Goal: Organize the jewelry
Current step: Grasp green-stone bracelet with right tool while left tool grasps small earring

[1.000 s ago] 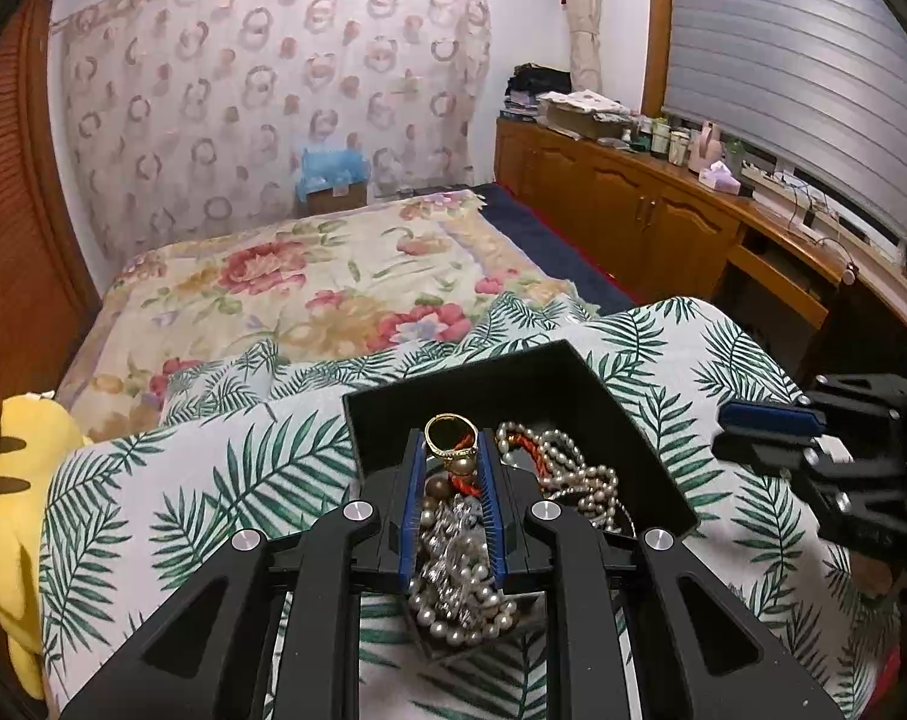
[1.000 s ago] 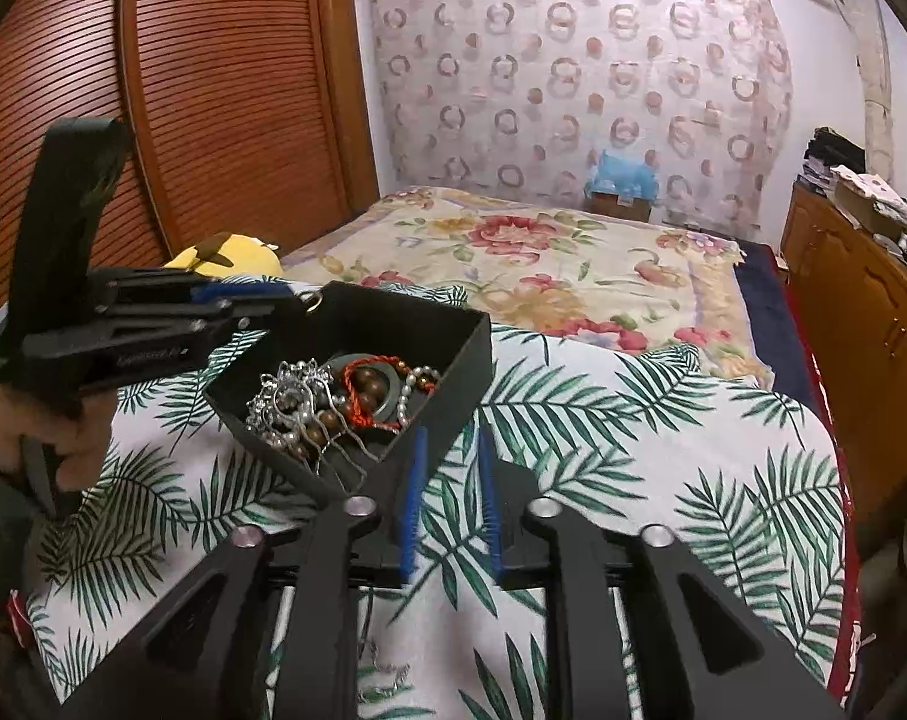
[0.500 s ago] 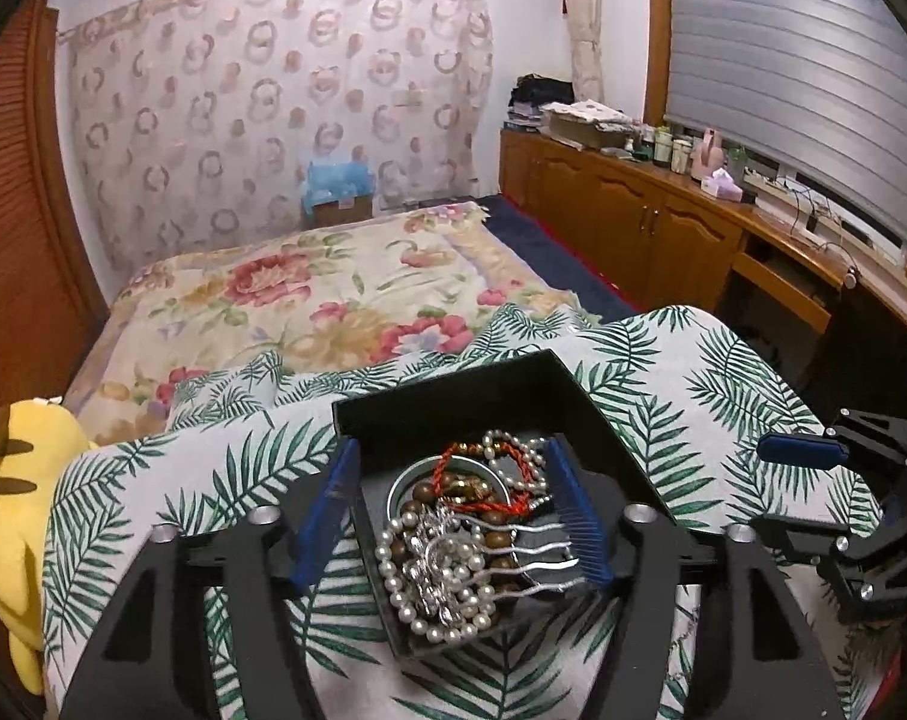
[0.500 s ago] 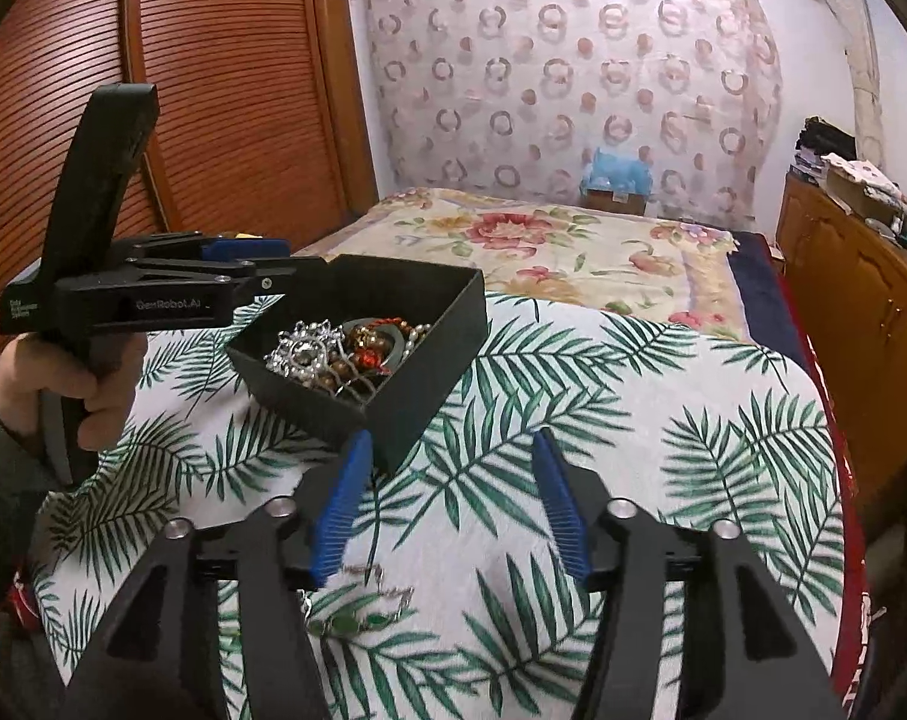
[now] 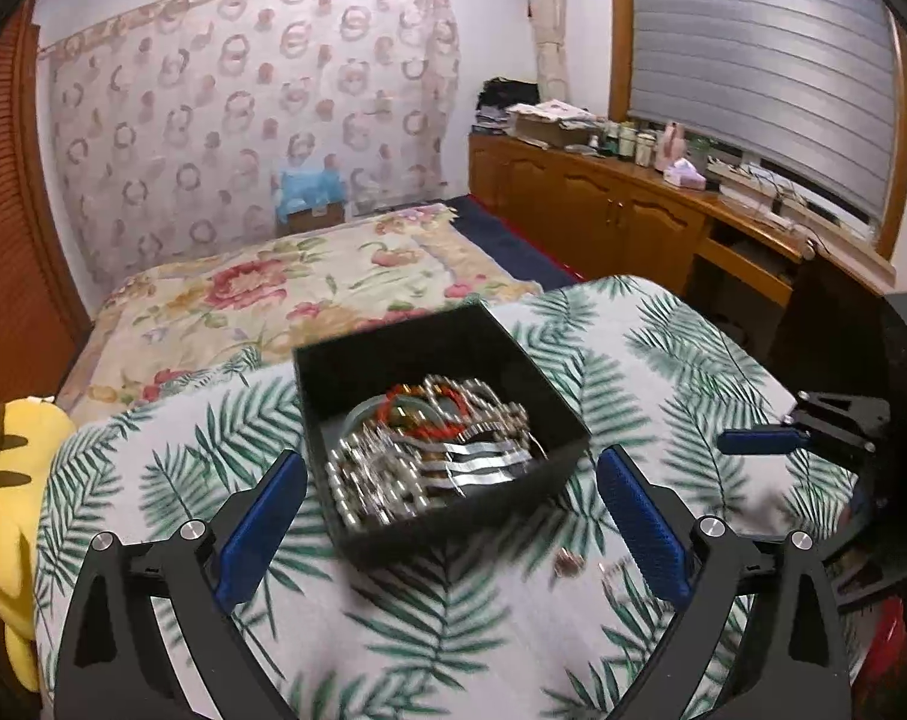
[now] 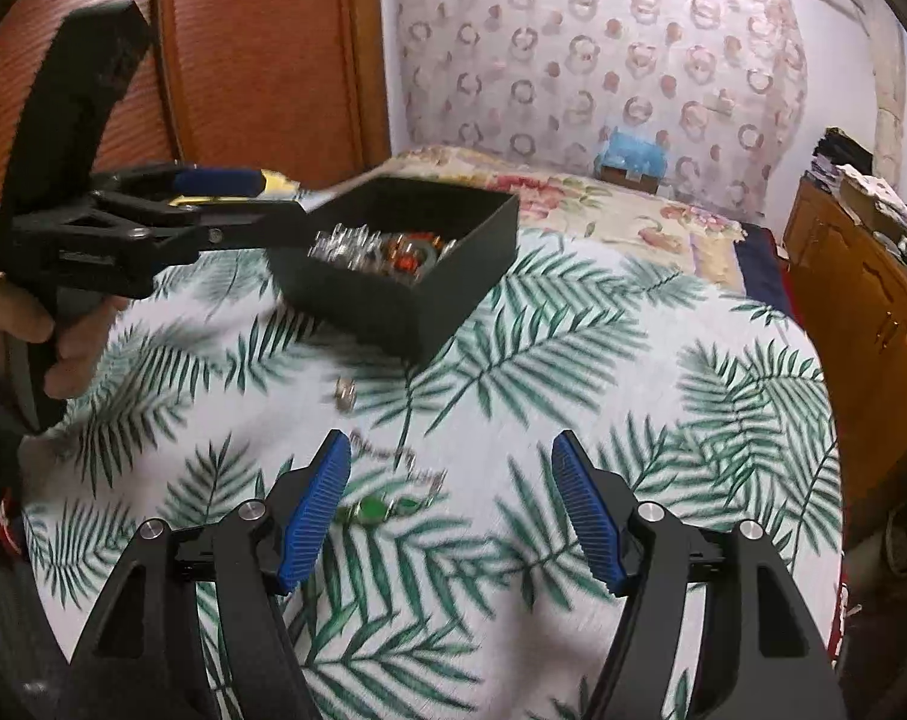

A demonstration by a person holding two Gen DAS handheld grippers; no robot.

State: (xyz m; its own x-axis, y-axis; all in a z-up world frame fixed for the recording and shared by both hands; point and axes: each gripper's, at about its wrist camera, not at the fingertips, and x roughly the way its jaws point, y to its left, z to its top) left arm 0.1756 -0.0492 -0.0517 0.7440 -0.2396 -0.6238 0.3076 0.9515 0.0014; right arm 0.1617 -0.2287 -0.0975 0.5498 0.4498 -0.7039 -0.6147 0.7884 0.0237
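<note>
Bed under a white cloth printed with green palm leaves (image 5: 663,372), open black square box (image 5: 549,402) heaped with blurred pearl and bead jewelry (image 5: 429,456) on it, left hand-held gripper (image 5: 450,507) opening, jaws wide, box's near corner between them untouched, right hand-held gripper (image 6: 450,510) opening over a green-stoned chain (image 6: 387,498) lying loose on the cloth, clear only in the right view, small ring (image 6: 345,393) nearer the box

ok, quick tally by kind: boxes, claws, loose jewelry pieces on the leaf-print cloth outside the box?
black box: 1
claws: 2 (left claw, right claw; both opening, nothing gripped)
loose pieces on the cloth: 2 (small metal piece, chain with green stones; blurred)
total: 5
</note>
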